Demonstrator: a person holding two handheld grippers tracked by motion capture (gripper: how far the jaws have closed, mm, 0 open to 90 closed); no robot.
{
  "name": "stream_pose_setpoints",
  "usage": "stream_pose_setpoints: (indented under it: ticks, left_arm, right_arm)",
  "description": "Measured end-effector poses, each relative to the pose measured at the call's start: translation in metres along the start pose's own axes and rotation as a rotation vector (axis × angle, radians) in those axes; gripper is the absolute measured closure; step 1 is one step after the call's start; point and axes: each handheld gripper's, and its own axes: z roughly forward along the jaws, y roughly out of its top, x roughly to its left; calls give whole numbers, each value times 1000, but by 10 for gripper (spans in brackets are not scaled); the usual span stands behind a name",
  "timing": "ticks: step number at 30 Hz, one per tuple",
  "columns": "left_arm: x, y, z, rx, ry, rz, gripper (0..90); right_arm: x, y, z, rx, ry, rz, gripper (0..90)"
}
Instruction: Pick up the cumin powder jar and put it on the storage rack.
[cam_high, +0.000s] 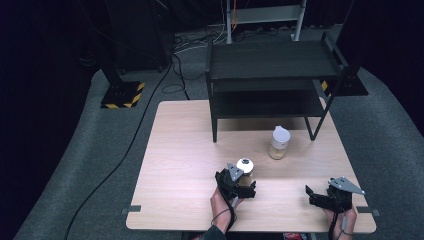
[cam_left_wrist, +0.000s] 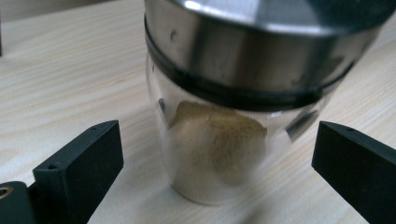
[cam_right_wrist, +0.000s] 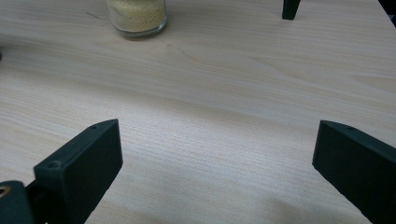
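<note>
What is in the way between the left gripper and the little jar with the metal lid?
Nothing visible. The left gripper has its jaws wide open on either side of the glass jar of tan powder, with only bare wooden table between the pads and the glass. Neither pad touches it.

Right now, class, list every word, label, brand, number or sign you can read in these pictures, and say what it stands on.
None: no readable text anywhere.
The metal-lidded jar, the white-capped jar and the black shelf bear no label or lettering that shows.
</note>
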Motion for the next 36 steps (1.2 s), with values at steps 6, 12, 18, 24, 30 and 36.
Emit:
stream_pose_setpoints:
  ticks: [6,12,18,24,30,36]
  left_arm:
    - [0,-1,4,3,2,-1,26]
    - [-2,-6,11,-8,12,-12,66]
    - [-3,-8,14,-36,10,-2,281]
    - [-2,-8,14,-45,2,10,300]
    - [3,-9,12,-47,-15,-12,301]
    - [5,-10,10,-52,-20,-25,302]
  right_arm:
    - [0,-1,0,-3,-2,1,3]
    - [1,-1,0,-4,-4,-1,3]
    - [1,-1,-1,-6,-8,-3,3]
    - [2,-2,-1,-10,-8,-1,3]
    - [2,-2,-1,-12,-10,0,3]
    - [2,-3,-1,-14,-10,0,3]
